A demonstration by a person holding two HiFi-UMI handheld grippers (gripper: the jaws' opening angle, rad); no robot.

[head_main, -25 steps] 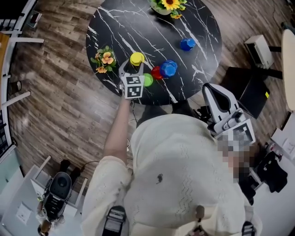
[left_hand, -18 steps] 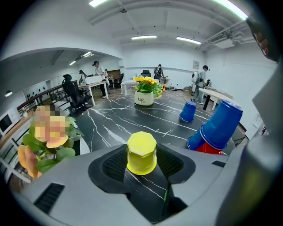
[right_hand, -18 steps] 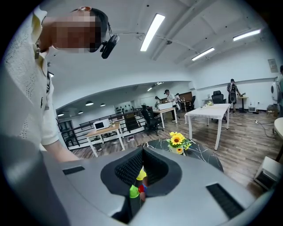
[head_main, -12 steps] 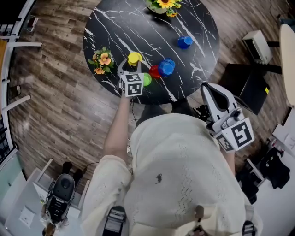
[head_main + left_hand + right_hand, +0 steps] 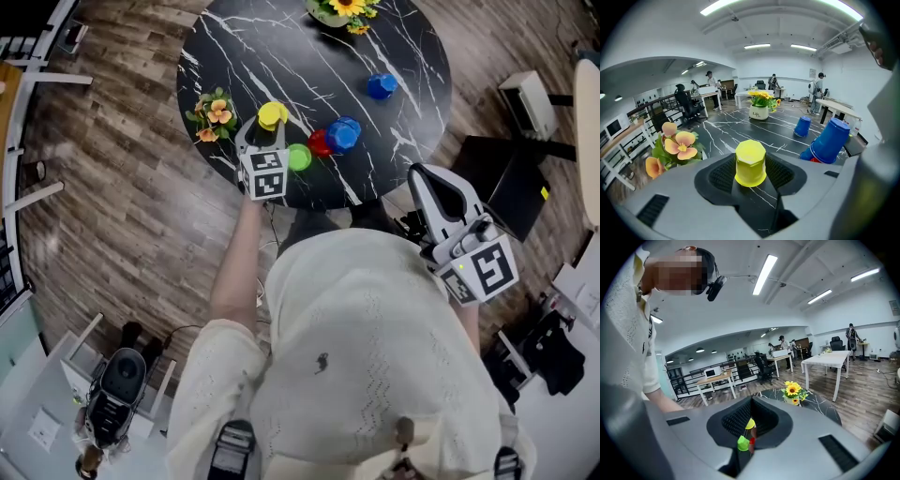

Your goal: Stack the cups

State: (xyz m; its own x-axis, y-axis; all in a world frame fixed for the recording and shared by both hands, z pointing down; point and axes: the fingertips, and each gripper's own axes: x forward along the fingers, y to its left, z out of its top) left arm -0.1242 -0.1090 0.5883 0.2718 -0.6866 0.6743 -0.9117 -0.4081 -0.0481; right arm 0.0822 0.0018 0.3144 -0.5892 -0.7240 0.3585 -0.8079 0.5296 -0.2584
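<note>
An upside-down yellow cup (image 5: pixel 273 114) (image 5: pixel 750 161) sits between the pads of my left gripper (image 5: pixel 270 122) (image 5: pixel 750 176). Its jaws have just been closing and now press on the cup's sides, holding it tilted just above the black marble table (image 5: pixel 281 56). A green cup (image 5: pixel 299 157) stands right of the gripper. Further right, a blue cup (image 5: pixel 343 135) (image 5: pixel 830 141) leans on a red cup (image 5: pixel 320 142). Another blue cup (image 5: pixel 382 86) (image 5: pixel 802 126) stands alone, further back. My right gripper (image 5: pixel 428 180) (image 5: pixel 749 425) is shut and empty, off the table's near right edge.
A pot of orange flowers (image 5: pixel 214 114) (image 5: pixel 675 145) stands just left of the yellow cup. A sunflower vase (image 5: pixel 342 9) (image 5: pixel 760 105) is at the table's far edge. Wooden floor surrounds the table; a dark stool (image 5: pixel 502 178) and a white box (image 5: pixel 527 101) are at the right.
The yellow cup has come up a little with the left gripper and now looks tilted. The right gripper has stayed where it was.
</note>
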